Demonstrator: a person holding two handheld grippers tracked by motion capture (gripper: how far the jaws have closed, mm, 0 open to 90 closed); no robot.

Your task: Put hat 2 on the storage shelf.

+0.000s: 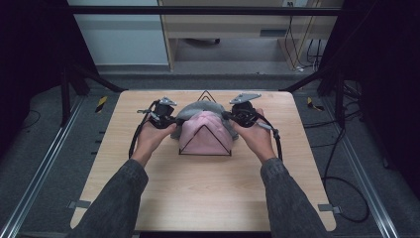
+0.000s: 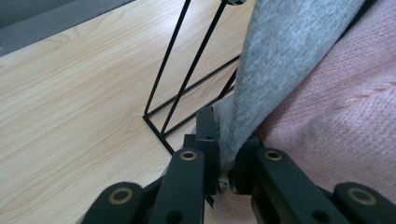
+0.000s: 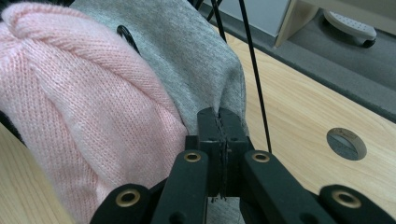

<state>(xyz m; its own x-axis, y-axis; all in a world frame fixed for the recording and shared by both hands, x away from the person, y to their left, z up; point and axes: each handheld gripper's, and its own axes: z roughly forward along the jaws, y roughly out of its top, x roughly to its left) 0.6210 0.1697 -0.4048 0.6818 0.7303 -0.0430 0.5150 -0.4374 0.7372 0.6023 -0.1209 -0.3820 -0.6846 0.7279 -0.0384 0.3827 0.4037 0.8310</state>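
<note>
Grey knit hat [image 1: 194, 112] draped over black wire pyramid stand [image 1: 204, 144], toward far edge of desk [image 1: 208, 193], about midway between left and right edges. Pulled over pink knit hat [image 1: 204, 134] already on same stand; pink showing on near side, grey covering far side and top. Apex of stand poking up behind the hats near far edge. Left gripper [image 1: 171, 120] at left hem of grey hat, jaws closed tight on grey fabric; in left gripper view grey hem [image 2: 275, 70] pinched between the two black jaws, pink knit [image 2: 345, 116] just beside it, wire base corner [image 2: 154, 121] resting on wood. Right gripper [image 1: 229, 116] at right hem, jaws pressed together on grey edge; in right gripper view grey fabric [image 3: 196, 60] clamped at jaw tips, pink hat [image 3: 88, 107] touching grey alongside, thin wire rod [image 3: 254, 70] of stand running up past the fabric. Both hands level with each other, one on each side of stand, forearms in grey sleeves coming in from near edge. Round hole [image 3: 346, 143] in desk top seen beyond right gripper. Cables trailing from both grippers down toward wrists. Dark grey floor [image 1: 44, 148] and metal rails either side of desk, pale cabinet [image 1: 247, 29] beyond far edge.
</note>
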